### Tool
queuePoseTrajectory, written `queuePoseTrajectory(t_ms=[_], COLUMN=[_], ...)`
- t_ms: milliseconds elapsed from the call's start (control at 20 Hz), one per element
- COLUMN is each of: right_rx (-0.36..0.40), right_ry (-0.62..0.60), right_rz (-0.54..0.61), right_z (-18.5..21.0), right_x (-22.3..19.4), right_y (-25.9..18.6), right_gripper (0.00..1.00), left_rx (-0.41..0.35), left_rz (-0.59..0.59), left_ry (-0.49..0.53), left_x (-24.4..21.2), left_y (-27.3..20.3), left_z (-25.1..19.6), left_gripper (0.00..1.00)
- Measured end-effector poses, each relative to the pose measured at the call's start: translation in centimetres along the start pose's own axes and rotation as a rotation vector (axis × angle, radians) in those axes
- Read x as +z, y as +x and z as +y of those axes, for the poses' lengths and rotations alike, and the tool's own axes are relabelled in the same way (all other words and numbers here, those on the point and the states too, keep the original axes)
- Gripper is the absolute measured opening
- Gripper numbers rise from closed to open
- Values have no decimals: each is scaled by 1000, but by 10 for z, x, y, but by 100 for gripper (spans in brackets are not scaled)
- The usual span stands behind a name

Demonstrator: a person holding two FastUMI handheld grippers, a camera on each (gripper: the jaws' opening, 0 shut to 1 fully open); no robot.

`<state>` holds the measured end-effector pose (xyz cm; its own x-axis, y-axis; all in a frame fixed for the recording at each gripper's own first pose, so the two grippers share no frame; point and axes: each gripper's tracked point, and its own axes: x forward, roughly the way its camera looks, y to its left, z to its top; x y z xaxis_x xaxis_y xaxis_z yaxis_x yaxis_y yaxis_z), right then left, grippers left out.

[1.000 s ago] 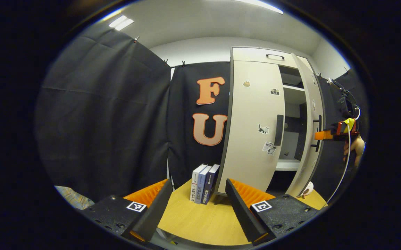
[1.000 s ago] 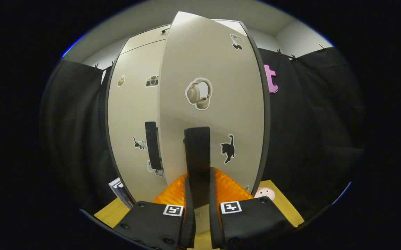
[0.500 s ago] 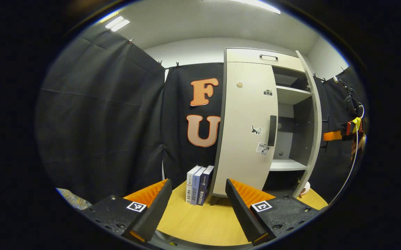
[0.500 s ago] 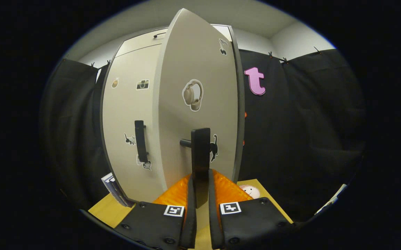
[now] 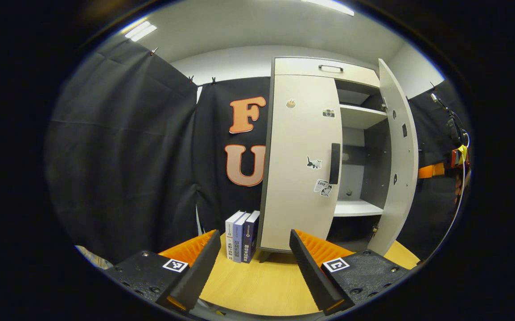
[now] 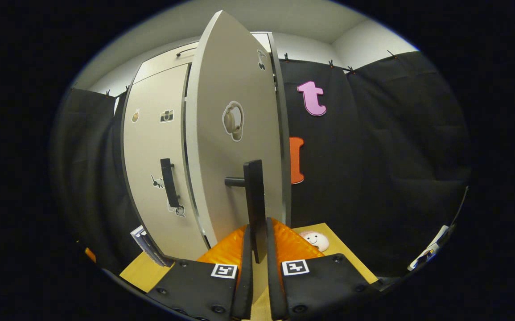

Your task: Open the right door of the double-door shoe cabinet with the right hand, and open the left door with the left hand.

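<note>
**Shoe cabinet: right door swung wide, left door untouched**

Shoe cabinet (image 5: 304,71) stands on the wooden table (image 5: 261,290) against the booth cloth, books (image 5: 239,236) just beside its left foot. Right door (image 6: 235,147) has swung much further out over the last second: in the left gripper view it went from partly covering the opening to standing wide, edge-on, with shelves (image 5: 360,118) and interior now fully exposed. Right half of the task looks basically done, judging by that angle.

Left door (image 5: 299,160) flat shut, its handle (image 5: 335,163) free, nothing touching it.

Right gripper (image 6: 257,256) clenched on the right door's handle (image 6: 253,196), both fingers pinching the bar's lower end. Left gripper (image 5: 255,263) released, fingers spread wide, nothing between them, well apart from the cabinet, above the table.

Next step likely: let go of the right handle, bring the left gripper to the left handle. Small doll face (image 6: 316,240) lies on the table near the right door.
</note>
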<state>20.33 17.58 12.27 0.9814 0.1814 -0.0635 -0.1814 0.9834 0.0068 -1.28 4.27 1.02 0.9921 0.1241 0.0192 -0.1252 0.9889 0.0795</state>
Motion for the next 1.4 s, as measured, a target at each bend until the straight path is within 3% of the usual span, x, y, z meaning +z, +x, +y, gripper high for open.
queuePoseTrajectory(t_ms=[200, 250, 450, 600, 950, 1200, 1400], right_rx=[-44, -85, -189, -144, -151, -218, -220], right_ry=[-8, -20, -18, 13, 7, -7, 4], right_rz=[-6, -24, -38, -42, -58, -46, -31], right_z=[-18, -27, -54, -46, -56, -79, -91], right_x=[2, 3, 8, 8, 8, 3, -4], right_y=[-4, 0, -6, -8, -20, -32, -45], right_gripper=[28, 12, 13, 10, 10, 10, 10], left_rx=[-19, -25, -45, -73, -116, -122, -162], left_rz=[-2, -4, -10, -14, -7, 11, 5], left_ry=[22, 22, 21, 25, 7, -15, -7], left_x=[1, 2, 6, 11, 16, 22, 35], left_y=[1, 3, 5, 10, 28, 51, 73], left_z=[-10, -13, -23, -36, -63, -82, -114], left_gripper=[94, 94, 94, 94, 94, 94, 95])
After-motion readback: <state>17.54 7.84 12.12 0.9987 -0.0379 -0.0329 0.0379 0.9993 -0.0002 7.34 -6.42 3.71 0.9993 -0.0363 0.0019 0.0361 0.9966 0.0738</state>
